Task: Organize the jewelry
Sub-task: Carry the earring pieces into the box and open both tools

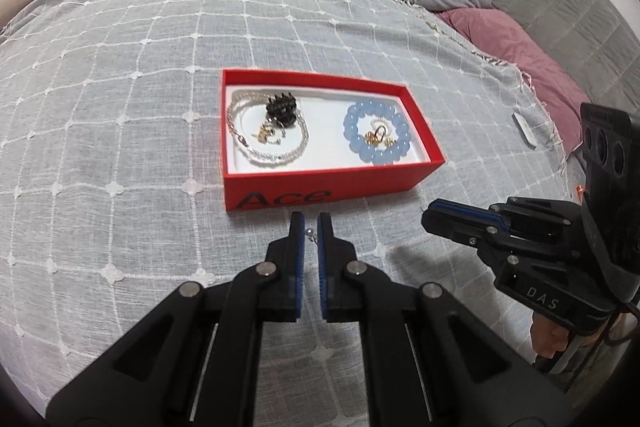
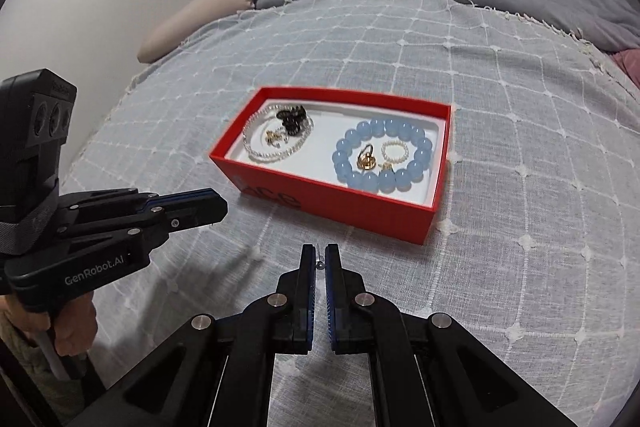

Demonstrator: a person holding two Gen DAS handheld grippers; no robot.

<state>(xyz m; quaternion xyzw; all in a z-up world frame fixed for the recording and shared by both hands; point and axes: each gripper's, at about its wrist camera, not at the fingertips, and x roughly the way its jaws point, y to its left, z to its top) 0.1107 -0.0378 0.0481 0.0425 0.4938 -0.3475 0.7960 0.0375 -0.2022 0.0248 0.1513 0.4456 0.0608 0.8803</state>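
A red box [image 1: 312, 183] [image 2: 360, 211] with a white lining sits on the bedspread. It holds a clear bead necklace [image 1: 256, 147] [image 2: 260, 151], a black hair claw [image 1: 282, 109] [image 2: 292, 119], a blue bead bracelet [image 1: 376, 135] [image 2: 380, 155], gold pieces [image 1: 378, 138] [image 2: 366, 159] and a small pearl ring [image 2: 394, 150]. My left gripper [image 1: 311, 233] is nearly shut on a small silver earring [image 1: 310, 234] just in front of the box. My right gripper [image 2: 320, 261] is nearly shut on a small silver earring [image 2: 319, 264], right of the left one.
The bed is covered by a grey checked throw [image 1: 120, 131] [image 2: 520, 187]. Grey and pink pillows [image 1: 516, 51] lie at the far side, a beige pillow [image 2: 208, 11] at the left. A white tag [image 1: 526, 129] lies near the throw's right edge.
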